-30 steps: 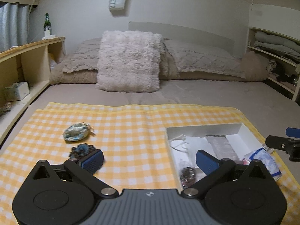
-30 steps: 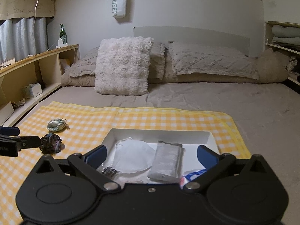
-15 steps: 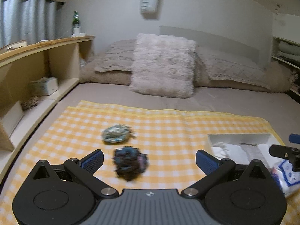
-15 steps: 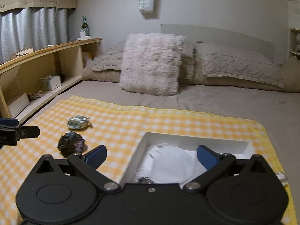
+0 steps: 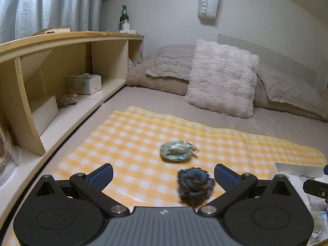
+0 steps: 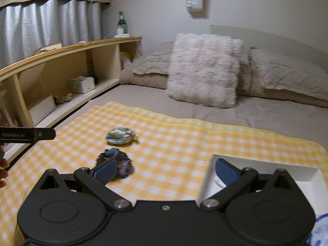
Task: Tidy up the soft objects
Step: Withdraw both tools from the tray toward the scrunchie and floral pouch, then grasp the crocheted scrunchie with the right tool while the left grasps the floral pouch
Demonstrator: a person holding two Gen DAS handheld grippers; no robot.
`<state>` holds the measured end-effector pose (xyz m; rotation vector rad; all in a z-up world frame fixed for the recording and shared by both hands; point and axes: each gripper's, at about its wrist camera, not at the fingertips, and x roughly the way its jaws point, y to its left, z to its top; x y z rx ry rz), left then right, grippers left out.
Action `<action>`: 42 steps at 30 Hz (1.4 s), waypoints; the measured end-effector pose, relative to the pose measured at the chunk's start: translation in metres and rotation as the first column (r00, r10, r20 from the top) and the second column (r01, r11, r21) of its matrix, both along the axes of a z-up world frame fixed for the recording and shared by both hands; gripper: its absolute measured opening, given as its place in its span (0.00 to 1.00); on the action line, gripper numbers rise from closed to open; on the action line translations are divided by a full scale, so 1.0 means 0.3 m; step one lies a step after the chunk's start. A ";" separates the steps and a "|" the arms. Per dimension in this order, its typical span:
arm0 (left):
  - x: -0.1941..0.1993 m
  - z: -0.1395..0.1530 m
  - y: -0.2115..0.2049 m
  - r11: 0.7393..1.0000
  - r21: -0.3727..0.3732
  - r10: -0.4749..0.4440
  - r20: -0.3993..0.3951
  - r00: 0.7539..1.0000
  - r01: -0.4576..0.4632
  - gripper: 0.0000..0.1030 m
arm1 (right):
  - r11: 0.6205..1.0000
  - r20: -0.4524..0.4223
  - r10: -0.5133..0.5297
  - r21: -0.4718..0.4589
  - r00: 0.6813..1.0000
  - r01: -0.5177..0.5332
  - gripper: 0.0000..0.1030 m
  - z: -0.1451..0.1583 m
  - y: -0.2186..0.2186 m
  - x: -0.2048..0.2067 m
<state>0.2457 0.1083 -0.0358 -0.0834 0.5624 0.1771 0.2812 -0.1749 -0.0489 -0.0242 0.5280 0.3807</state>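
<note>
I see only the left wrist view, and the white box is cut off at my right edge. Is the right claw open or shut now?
Observer: The right claw is open and holds nothing.
Operator: What lies in front of it?
Observer: In the right wrist view, its right finger covers the left part of the white box.
Operator: And its left finger?
Observer: The left finger overlaps the dark scrunchie in that view. I cannot tell whether they touch.
</note>
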 end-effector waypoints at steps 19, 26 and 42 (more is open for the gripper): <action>0.351 -0.132 0.166 0.991 0.112 0.074 -0.033 0.997 -0.070 1.00 | 0.966 -0.032 0.248 0.080 0.968 -0.245 1.00 -0.210 0.328 0.203; 0.512 -0.292 0.213 0.997 -0.040 0.068 -0.092 0.993 -0.072 1.00 | 0.963 -0.110 0.268 0.048 0.957 -0.265 1.00 -0.324 0.437 0.346; 0.753 -0.456 0.105 0.984 -0.163 -0.091 -0.080 0.993 0.077 1.00 | 0.952 -0.172 0.298 0.124 0.939 -0.279 0.59 -0.495 0.458 0.441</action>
